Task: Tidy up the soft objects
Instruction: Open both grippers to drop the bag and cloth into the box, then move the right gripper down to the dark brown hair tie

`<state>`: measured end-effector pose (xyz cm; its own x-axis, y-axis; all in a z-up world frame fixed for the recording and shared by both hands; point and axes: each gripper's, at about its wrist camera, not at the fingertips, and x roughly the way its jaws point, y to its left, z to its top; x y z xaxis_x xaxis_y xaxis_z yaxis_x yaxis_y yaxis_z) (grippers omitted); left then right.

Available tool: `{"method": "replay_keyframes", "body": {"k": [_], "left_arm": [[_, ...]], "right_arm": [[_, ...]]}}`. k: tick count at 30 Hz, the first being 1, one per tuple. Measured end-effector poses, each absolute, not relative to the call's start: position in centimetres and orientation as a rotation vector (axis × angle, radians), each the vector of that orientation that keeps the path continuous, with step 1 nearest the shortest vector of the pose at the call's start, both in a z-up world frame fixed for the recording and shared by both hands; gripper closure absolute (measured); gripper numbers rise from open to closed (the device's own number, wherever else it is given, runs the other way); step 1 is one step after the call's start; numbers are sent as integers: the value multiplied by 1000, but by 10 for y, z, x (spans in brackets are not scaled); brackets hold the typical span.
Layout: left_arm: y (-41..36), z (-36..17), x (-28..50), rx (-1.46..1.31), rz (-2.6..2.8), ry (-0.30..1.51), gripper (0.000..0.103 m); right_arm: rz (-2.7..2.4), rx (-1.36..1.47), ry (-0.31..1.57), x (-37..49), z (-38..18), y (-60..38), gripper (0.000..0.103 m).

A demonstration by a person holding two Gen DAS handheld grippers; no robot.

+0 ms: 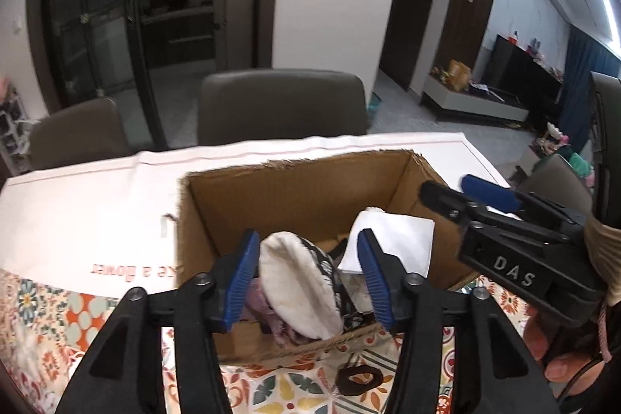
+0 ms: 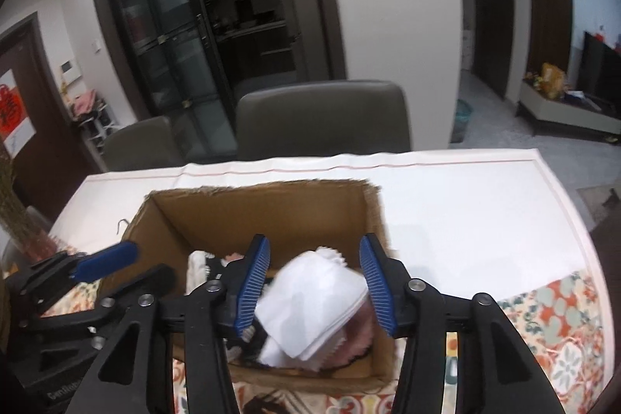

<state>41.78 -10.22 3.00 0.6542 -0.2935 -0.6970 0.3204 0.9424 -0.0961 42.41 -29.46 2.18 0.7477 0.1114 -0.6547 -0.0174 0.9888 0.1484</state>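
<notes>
An open cardboard box [image 1: 306, 196] stands on the table and shows in the right wrist view too [image 2: 248, 208]. Inside lie soft items: a round white fleecy pad with a dark patterned back [image 1: 295, 290], purple fabric [image 1: 268, 309] and a folded white cloth [image 1: 392, 243], which also shows in the right wrist view [image 2: 318, 293]. My left gripper [image 1: 308, 278] hovers open over the box's near side, holding nothing. My right gripper [image 2: 314, 282] hovers open above the white cloth. Each gripper shows in the other's view, the right one [image 1: 469, 193] and the left one [image 2: 128, 262].
A white sheet [image 1: 77, 212] covers the far table; a floral tablecloth [image 1: 58, 321] covers the near part. A dark brown ring-shaped item [image 1: 361, 379] lies in front of the box. Grey chairs [image 1: 279, 103] stand behind the table.
</notes>
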Motion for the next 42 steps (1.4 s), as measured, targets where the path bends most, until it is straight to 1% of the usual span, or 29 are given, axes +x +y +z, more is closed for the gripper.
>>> {"method": "replay_keyframes", "body": {"k": [1,3,9,13,14,16,21,24,28,32,42], "left_arm": [[-101,32,414,41,-336,773,47],[-98,36,404,47,-321,746,47],[-83,46,380,51,-221,708,46],[-75,50,362,65,-172,671,43],[-73,52,358,67,-157,661,40],[-68,52,349,61,-144,653,38],[-55,46,327,57,-120,652,36],[-45,40,316,30,-102,660,31],[-32,31,302,19,-91,672,30],[-23,20,292,20,-60,682,27],[-13,-20,275,22,-22,759,25]], "right_arm": [[62,134,715,421,24,-295,46],[45,132,699,411,29,-293,44],[30,143,663,385,40,-286,43],[23,135,654,370,45,-280,43],[22,124,655,364,46,-277,42],[21,112,650,357,47,-272,33],[31,55,626,332,48,-253,26],[37,20,628,320,44,-241,21],[48,8,632,307,37,-231,21],[57,-6,656,300,25,-221,21],[126,-15,697,288,-16,-209,21]]}}
